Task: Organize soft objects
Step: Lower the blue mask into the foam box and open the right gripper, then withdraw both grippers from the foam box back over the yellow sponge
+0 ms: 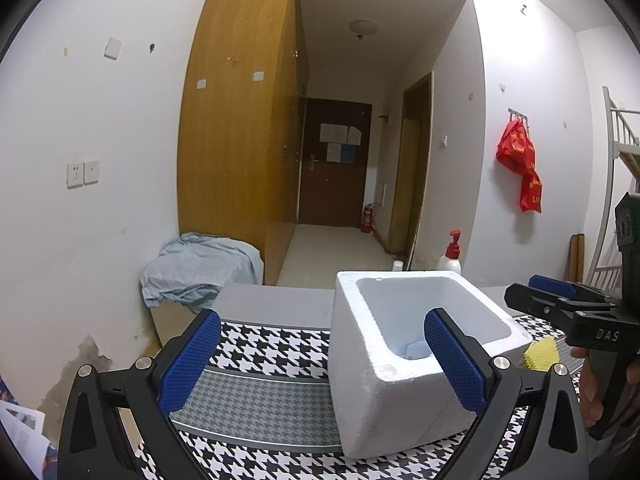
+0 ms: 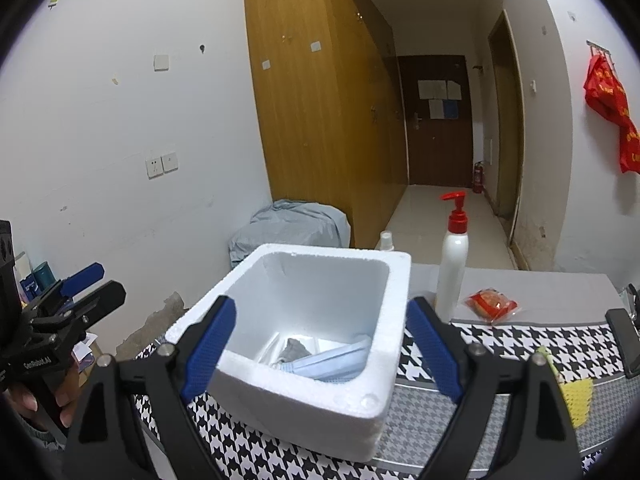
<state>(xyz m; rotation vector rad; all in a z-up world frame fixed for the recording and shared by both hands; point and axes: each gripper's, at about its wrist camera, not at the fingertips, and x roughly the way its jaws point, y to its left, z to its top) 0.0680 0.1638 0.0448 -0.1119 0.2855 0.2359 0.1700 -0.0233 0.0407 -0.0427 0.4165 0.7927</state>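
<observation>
A white foam box stands on the houndstooth table cloth. Inside it lie a light blue face mask and a small grey item. My right gripper hangs open just above the box's near rim, and its pads touch nothing. In the left wrist view the same foam box sits right of centre. There my left gripper is open, its right finger in front of the box's opening. A yellow textured soft piece lies on the cloth to the right of the box, below the right gripper.
A white pump bottle with a red top, a small clear bottle and a red packet stand behind and right of the box. A blue-grey cloth heap lies on a low cabinet by the wardrobe. A hand holds the left gripper.
</observation>
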